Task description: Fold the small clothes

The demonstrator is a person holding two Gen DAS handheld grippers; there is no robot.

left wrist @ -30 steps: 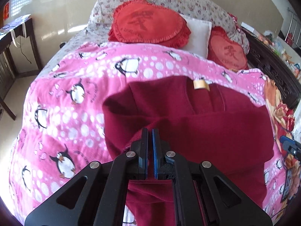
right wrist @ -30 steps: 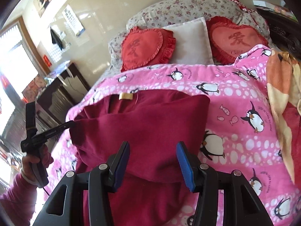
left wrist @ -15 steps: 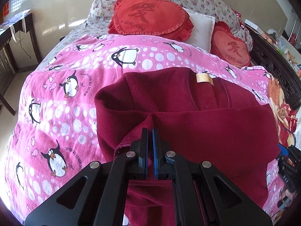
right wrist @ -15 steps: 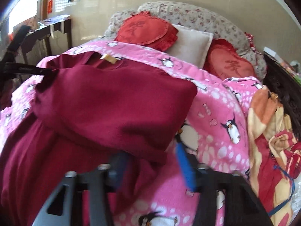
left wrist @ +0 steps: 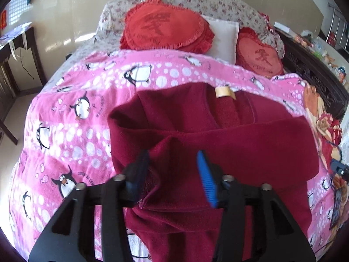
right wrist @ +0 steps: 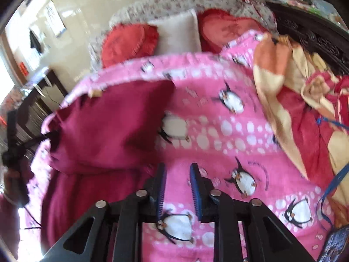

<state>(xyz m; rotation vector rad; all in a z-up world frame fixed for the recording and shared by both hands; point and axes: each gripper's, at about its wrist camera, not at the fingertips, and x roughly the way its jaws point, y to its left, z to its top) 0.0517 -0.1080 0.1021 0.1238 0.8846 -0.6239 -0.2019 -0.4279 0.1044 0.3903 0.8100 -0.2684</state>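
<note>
A maroon fleece garment (left wrist: pixel 240 144) with a tan neck label (left wrist: pixel 223 91) lies folded on the pink penguin blanket (left wrist: pixel 72 131). My left gripper (left wrist: pixel 174 174) hangs over its near left fold. Its jaws are opening, and the cloth lies loose between them with the pads off it. In the right wrist view the garment (right wrist: pixel 109 126) sits at the left. My right gripper (right wrist: pixel 177 187) is just off its right edge, above bare blanket (right wrist: pixel 229 131). Its jaws are opening with nothing between them. The left gripper (right wrist: pixel 13 148) shows at the far left, held in a hand.
Two red cushions (left wrist: pixel 165 30) and a white pillow (left wrist: pixel 224 37) lie at the bed's head. A crumpled orange and red floral blanket (right wrist: pixel 301 100) lies on the right, beside a dark carved bed frame (right wrist: pixel 316 39). A dark table (left wrist: pixel 13 43) stands to the left.
The left jaws were shut on the maroon fold and have opened, letting it go. The right gripper has swung right, off the garment and over bare pink blanket.
</note>
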